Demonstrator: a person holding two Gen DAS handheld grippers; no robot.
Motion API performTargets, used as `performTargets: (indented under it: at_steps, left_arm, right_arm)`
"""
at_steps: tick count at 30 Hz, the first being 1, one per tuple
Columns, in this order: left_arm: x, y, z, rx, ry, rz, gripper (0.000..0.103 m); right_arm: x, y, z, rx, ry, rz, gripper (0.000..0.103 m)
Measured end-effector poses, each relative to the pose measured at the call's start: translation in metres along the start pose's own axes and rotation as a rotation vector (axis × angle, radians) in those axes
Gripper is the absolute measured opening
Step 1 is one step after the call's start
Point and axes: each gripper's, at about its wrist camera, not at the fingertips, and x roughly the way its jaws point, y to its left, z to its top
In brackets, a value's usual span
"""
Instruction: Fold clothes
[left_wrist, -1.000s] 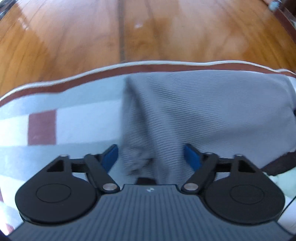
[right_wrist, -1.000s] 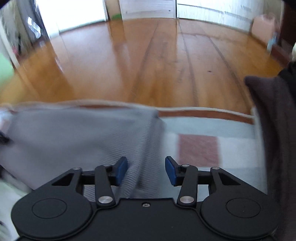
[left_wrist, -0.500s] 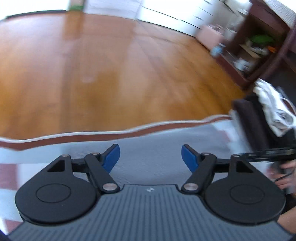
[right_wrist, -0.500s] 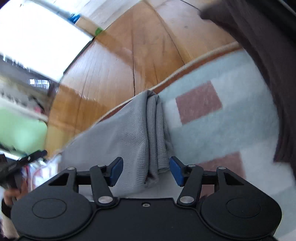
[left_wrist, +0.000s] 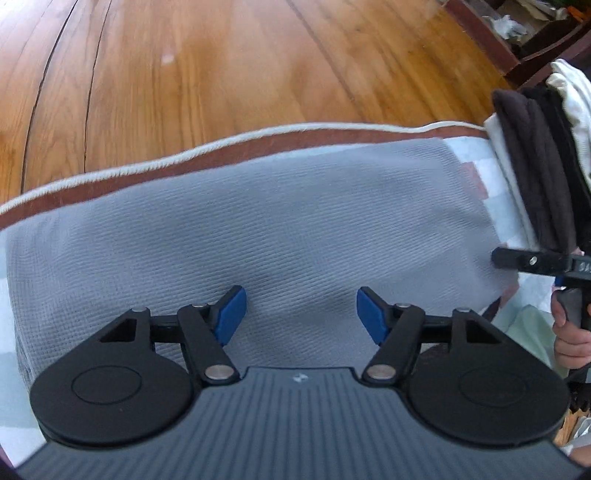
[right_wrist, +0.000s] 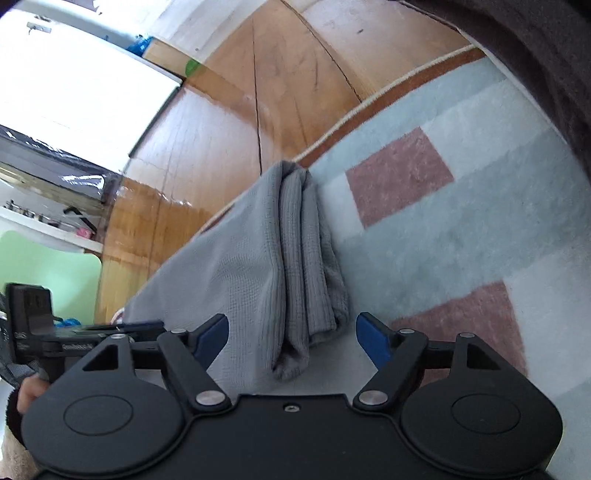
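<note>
A folded grey ribbed garment (left_wrist: 258, 229) lies flat on the pale blue rug (right_wrist: 461, 229) near its brown border. My left gripper (left_wrist: 301, 314) is open and empty just above the garment's near side. In the right wrist view the garment (right_wrist: 295, 251) shows its stacked folded edge, which runs between the open, empty blades of my right gripper (right_wrist: 291, 332). The right gripper (left_wrist: 535, 262) also shows at the garment's right end in the left wrist view.
A stack of folded dark brown and white clothes (left_wrist: 535, 166) stands at the rug's right end. The dark pile (right_wrist: 546, 55) fills the upper right of the right wrist view. Wooden floor (left_wrist: 221, 74) lies beyond the rug's border. A dark shelf unit (left_wrist: 524, 40) stands far right.
Both grippers have let go of the grey garment and drawn back. The left view has swung back down onto the flat garment. The right view has rolled sideways.
</note>
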Motion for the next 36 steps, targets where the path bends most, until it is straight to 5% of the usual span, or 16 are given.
performTargets:
  at_steps: [3, 5, 8, 10, 13, 16, 21, 27, 33, 36]
  left_arm:
    - [0.005, 0.000, 0.000, 0.007, 0.004, 0.017, 0.067]
    - [0.008, 0.000, -0.001, 0.019, -0.006, 0.037, 0.069]
    - [0.012, -0.012, 0.000, 0.056, -0.015, 0.053, 0.073]
    - [0.003, -0.005, -0.003, 0.039, -0.023, 0.034, 0.072]
    - [-0.024, 0.018, -0.006, -0.076, -0.089, -0.034, 0.070]
    - [-0.075, 0.045, -0.015, -0.169, -0.237, 0.026, 0.070]
    - [-0.131, 0.103, -0.037, -0.339, -0.375, -0.005, 0.070]
    - [-0.124, 0.163, -0.072, -0.555, -0.362, -0.086, 0.070]
    - [-0.117, 0.183, -0.094, -0.628, -0.340, -0.054, 0.070]
    - [-0.119, 0.187, -0.097, -0.625, -0.345, -0.064, 0.070]
  right_arm:
    - [0.008, -0.001, 0.004, 0.003, -0.037, 0.038, 0.082]
    - [0.014, 0.005, 0.006, -0.051, -0.048, 0.047, 0.074]
    - [0.020, 0.018, 0.003, -0.123, -0.069, 0.026, 0.034]
    - [0.018, 0.029, 0.003, -0.149, -0.096, 0.026, 0.027]
    - [0.005, 0.062, 0.006, -0.239, -0.129, 0.039, 0.026]
    - [-0.003, 0.112, 0.012, -0.347, -0.137, 0.069, 0.026]
    - [0.011, 0.209, 0.020, -0.560, -0.069, 0.107, 0.025]
    - [0.091, 0.312, -0.004, -0.791, 0.081, -0.042, 0.026]
    - [0.179, 0.327, -0.056, -0.902, 0.193, -0.172, 0.026]
    - [0.175, 0.327, -0.078, -1.036, 0.191, -0.112, 0.032]
